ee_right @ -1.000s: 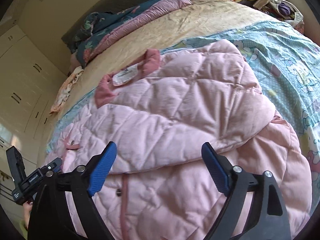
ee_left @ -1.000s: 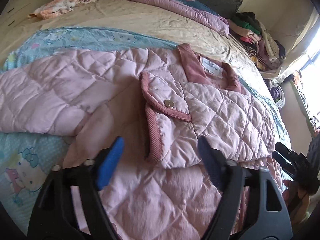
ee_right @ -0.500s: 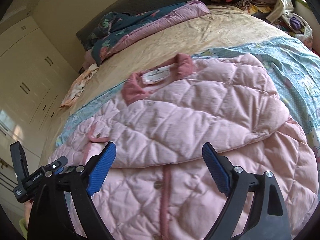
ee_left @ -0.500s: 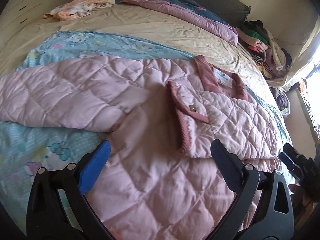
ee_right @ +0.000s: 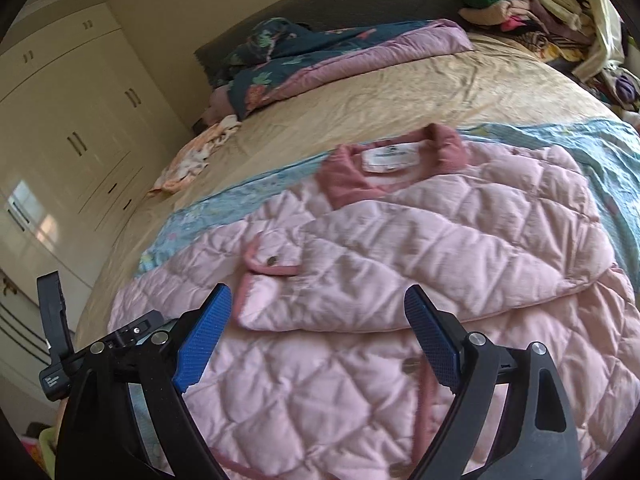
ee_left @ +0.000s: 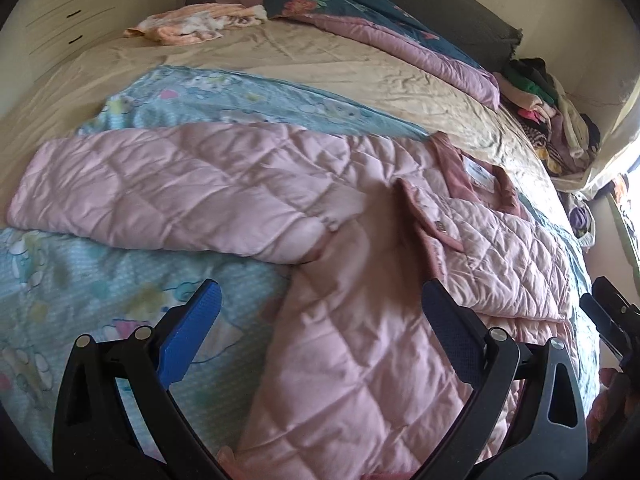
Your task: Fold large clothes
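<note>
A pink quilted jacket [ee_left: 360,340] lies spread on the bed, darker pink collar and white label at the far end. One sleeve [ee_left: 168,188] stretches flat to the left; the other side is folded across the body [ee_right: 420,248], its cuff with a metal snap [ee_right: 272,260] on top. My left gripper [ee_left: 320,332] hovers open above the jacket's lower part, nothing between its blue pads. My right gripper [ee_right: 316,336] also hangs open over the jacket's hem side, holding nothing. The left gripper's body [ee_right: 56,356] shows at the right wrist view's left edge.
A light blue cartoon blanket [ee_left: 80,288] lies under the jacket on a beige sheet [ee_left: 320,64]. A dark floral quilt [ee_right: 320,60] and a small peach garment [ee_left: 192,28] sit near the headboard. A clothes pile [ee_right: 520,8] fills the far corner. Wardrobes [ee_right: 72,120] line one side.
Both grippers have drawn back and risen from the jacket, so more of it and the bed shows. The left jaws opened wider. The folded side stays where it was laid.
</note>
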Demonstrator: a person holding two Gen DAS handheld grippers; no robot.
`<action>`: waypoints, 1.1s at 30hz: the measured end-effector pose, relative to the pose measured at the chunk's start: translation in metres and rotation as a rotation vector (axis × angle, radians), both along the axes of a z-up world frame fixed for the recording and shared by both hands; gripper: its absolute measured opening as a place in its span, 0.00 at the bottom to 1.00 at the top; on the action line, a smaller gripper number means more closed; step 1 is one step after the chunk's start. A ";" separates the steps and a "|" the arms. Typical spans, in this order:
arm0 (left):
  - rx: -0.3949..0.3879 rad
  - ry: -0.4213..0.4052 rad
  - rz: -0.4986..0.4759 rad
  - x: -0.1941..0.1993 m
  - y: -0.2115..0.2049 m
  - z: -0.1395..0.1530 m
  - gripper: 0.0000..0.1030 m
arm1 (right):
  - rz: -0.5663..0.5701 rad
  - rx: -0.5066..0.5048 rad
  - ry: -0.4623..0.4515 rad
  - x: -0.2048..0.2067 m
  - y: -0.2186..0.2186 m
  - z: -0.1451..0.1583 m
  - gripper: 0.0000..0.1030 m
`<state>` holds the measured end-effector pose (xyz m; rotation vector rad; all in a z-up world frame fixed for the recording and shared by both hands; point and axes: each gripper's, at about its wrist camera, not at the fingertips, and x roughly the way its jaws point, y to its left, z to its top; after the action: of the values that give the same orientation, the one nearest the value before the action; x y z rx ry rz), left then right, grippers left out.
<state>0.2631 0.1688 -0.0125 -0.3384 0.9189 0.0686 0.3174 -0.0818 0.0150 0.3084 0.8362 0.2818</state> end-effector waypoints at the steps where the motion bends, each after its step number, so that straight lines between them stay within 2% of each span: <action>1: -0.002 -0.001 0.005 -0.002 0.004 0.000 0.91 | 0.013 0.000 -0.001 0.000 0.007 0.001 0.85; 24: -0.053 -0.009 0.185 -0.033 0.094 -0.012 0.91 | 0.248 -0.024 -0.021 -0.012 0.133 0.012 0.85; 27: -0.061 -0.007 0.211 -0.035 0.105 -0.015 0.91 | 0.269 -0.028 -0.024 -0.013 0.147 0.012 0.91; 33: -0.082 -0.005 0.262 -0.039 0.128 -0.024 0.91 | 0.318 -0.048 -0.016 -0.014 0.173 0.005 0.92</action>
<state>0.2236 0.2964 -0.0361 -0.5341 0.8695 0.2710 0.3034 0.0907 0.0204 0.1271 0.8739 0.5589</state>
